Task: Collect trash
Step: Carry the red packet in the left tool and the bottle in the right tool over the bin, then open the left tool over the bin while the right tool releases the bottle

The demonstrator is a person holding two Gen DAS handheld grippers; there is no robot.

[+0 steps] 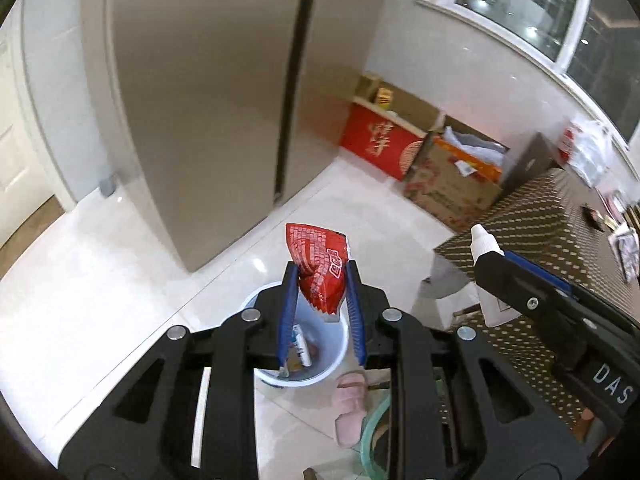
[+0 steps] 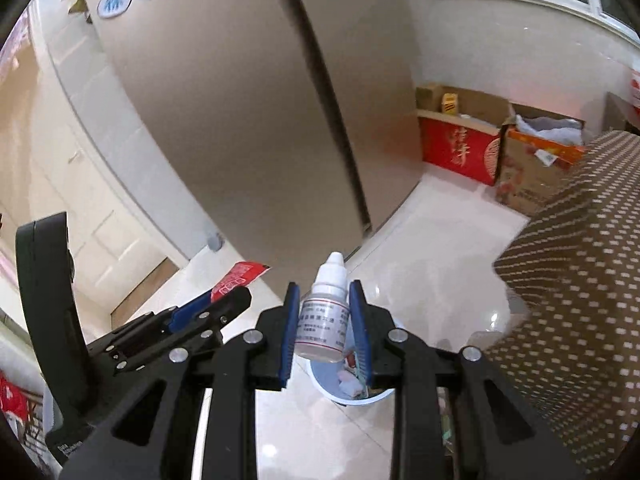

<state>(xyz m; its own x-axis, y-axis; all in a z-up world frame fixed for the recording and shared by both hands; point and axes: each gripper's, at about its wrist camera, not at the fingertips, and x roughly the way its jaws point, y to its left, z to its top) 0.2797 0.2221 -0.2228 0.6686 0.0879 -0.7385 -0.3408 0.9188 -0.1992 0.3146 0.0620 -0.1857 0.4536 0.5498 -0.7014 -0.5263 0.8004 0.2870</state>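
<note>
My left gripper (image 1: 322, 276) is shut on a crumpled red snack wrapper (image 1: 320, 268) and holds it above a pale blue trash bin (image 1: 334, 344) on the floor, which has some rubbish inside. My right gripper (image 2: 325, 292) is shut on a small white dropper bottle (image 2: 323, 316) and holds it upright above the same bin (image 2: 320, 380). The right gripper with its bottle (image 1: 486, 248) shows at the right of the left wrist view. The left gripper with its wrapper (image 2: 238, 276) shows at the left of the right wrist view.
A tall beige fridge (image 1: 208, 100) stands behind the bin. Red and brown cardboard boxes (image 1: 420, 152) sit against the wall. A table with a brown dotted cloth (image 2: 580, 280) is at the right. A pink slipper (image 1: 350, 408) lies near the bin on the white tiled floor.
</note>
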